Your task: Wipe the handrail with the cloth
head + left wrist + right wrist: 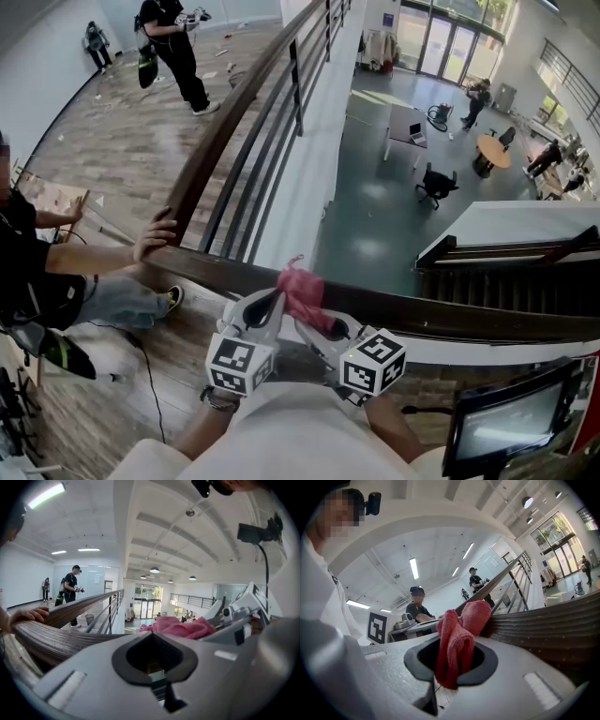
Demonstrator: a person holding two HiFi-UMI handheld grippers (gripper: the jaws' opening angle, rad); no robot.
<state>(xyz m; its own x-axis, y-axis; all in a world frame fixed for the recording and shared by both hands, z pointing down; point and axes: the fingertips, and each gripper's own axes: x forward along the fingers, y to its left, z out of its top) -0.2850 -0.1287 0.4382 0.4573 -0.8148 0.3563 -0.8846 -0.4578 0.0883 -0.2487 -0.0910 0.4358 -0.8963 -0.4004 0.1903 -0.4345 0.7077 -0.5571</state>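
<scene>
The right gripper (pixel 319 328) pinches the crumpled pink cloth (pixel 302 289) against the dark wooden handrail (pixel 450 314). The left gripper (pixel 270 302) is pressed together, empty. Wiping judged in hand. Next: slide cloth along rail under pressure.

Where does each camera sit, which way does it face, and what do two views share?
Head view: on the person's head, looking steeply down over the wooden handrail; both forearms, left tool and right tool show.
Left gripper view: on the left tool, looking along its shut, empty jaws over the handrail; the right tool shows at right.
Right gripper view: on the right tool, looking along jaws shut on the pink cloth; white shirt shows at left.
Shared: all see cloth and handrail.
</scene>
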